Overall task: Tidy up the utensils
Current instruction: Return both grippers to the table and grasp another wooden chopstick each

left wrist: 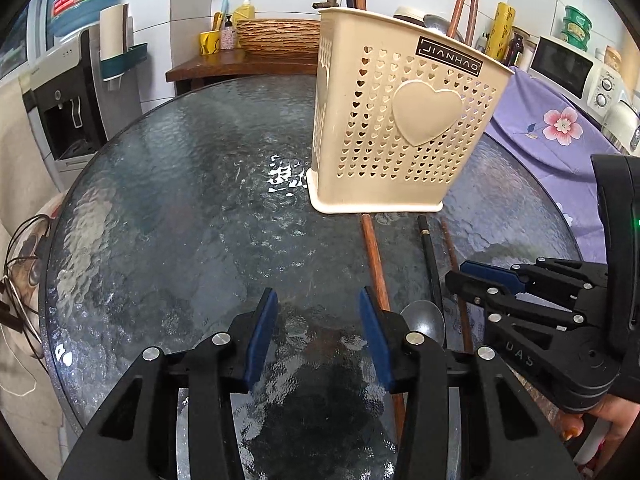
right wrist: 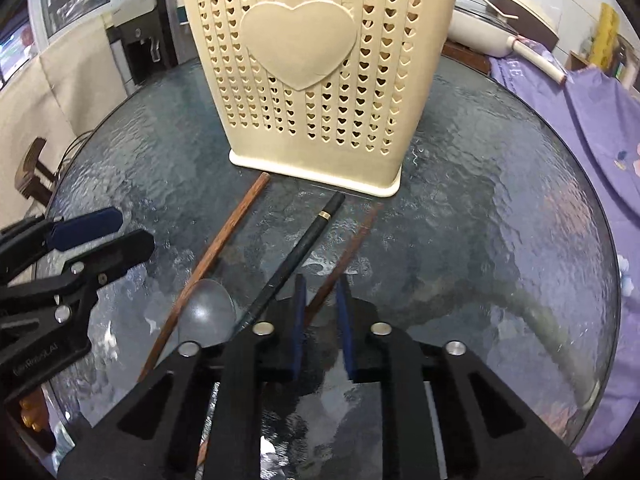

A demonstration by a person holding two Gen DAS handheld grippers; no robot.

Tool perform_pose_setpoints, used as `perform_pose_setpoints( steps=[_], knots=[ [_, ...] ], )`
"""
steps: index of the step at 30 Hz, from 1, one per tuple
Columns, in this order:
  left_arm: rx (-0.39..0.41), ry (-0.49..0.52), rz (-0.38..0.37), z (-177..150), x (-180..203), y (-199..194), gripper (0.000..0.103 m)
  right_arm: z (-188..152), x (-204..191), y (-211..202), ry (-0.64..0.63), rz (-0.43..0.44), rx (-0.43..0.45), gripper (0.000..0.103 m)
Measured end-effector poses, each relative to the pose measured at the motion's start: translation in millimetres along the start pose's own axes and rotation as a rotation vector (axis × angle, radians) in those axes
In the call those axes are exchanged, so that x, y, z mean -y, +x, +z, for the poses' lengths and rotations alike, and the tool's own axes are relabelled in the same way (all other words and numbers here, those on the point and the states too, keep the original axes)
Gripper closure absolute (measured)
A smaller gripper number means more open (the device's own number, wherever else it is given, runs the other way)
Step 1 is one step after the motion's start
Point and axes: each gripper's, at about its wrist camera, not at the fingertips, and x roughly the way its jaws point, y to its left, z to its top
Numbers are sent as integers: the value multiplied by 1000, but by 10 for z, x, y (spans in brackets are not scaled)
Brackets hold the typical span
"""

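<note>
Left wrist view. Holder [left wrist: 404, 120]: cream, heart-pierced, stood upright on the glass table [left wrist: 180, 208]; chopstick tops are seen rising behind its rim. Brown stick [left wrist: 374, 258], black stick [left wrist: 430, 260] and thin stick [left wrist: 454, 264]: laid flat just before the holder's base, side by side. Spoon [left wrist: 424, 322]: bowl lying between the sticks. Left gripper [left wrist: 318, 338]: jaws spread wide, nothing held. Right gripper [left wrist: 486, 278]: seen side-on at the right, over the thin stick.

Right wrist view. Right gripper [right wrist: 322, 324]: pads narrowed about the thin stick [right wrist: 344, 258]; contact appears likely but cannot be confirmed. Black stick [right wrist: 298, 256] and brown stick [right wrist: 218, 258]: just left. Spoon [right wrist: 208, 314]: between them. Holder [right wrist: 316, 76]: beyond.
</note>
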Motion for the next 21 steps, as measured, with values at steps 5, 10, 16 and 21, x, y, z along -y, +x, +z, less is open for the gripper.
perform_pose_setpoints(
  steps=[5,10,16,21],
  knots=[
    [-14,14,-23,77,29,54,61,-8,122,-25,-42,11,-18,90],
    [-45,42,-68,198,144,180,64,-76,249,-58,-53,11,-20,91],
    [-100,90,-76,296,287,422,73,-118,332,-74,-19,28,-17,91],
    [-115,95,-52,261,336,517,83,-114,405,-59,51,47,-15,91]
  ],
)
